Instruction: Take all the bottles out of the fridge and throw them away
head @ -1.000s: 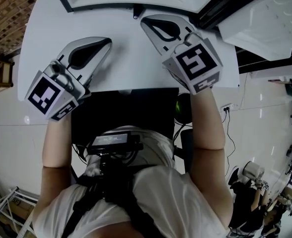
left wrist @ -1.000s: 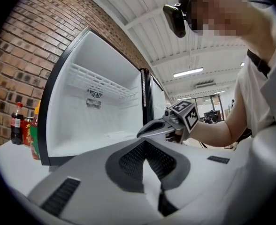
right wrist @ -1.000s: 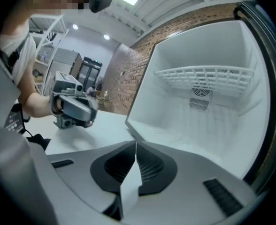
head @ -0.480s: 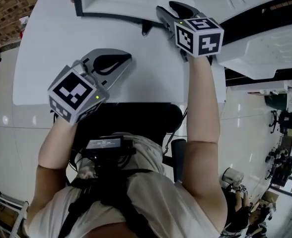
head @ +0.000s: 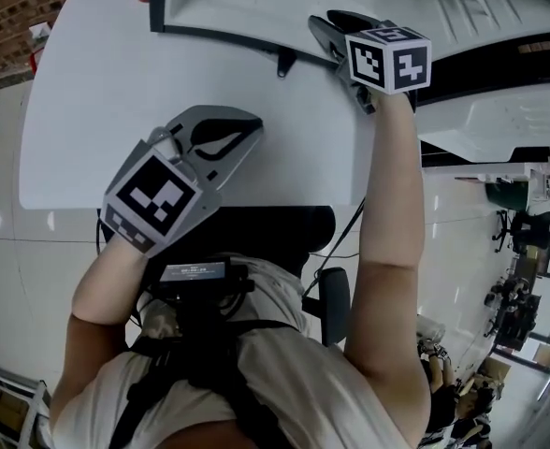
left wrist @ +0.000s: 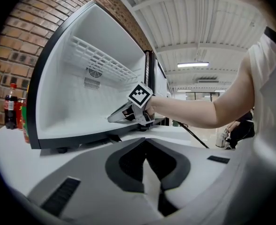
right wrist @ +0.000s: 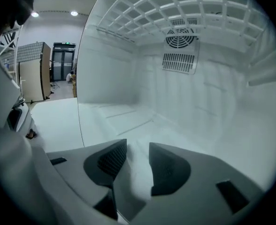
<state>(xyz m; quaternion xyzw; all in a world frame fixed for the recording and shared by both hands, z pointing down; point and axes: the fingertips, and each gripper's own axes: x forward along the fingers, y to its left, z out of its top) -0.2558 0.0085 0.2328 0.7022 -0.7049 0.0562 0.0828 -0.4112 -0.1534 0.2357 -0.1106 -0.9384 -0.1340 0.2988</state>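
A white mini fridge (head: 256, 7) stands open on the white table (head: 79, 110). Its inside (right wrist: 185, 93) shows bare white walls, a wire shelf and a fan grille, with no bottle in sight. A dark cola bottle (left wrist: 10, 111) with other bottles stands on the table to the left of the fridge (left wrist: 81, 93). My right gripper (head: 329, 28) (right wrist: 138, 146) reaches over the fridge's front edge. It is open; its jaws have just been closing a little, with nothing between them. My left gripper (head: 253, 129) (left wrist: 146, 142) hovers over the table in front of the fridge, shut and empty.
The fridge door (head: 499, 110) hangs open at the right. A black chair (head: 256, 227) sits at the table's near edge, against the person's body. A brick wall (left wrist: 16, 41) runs behind the fridge. A cable (head: 350, 223) hangs off the table at the right.
My right gripper has moved forward from the table to the fridge's opening and rolled. My left gripper has drifted a little to the right.
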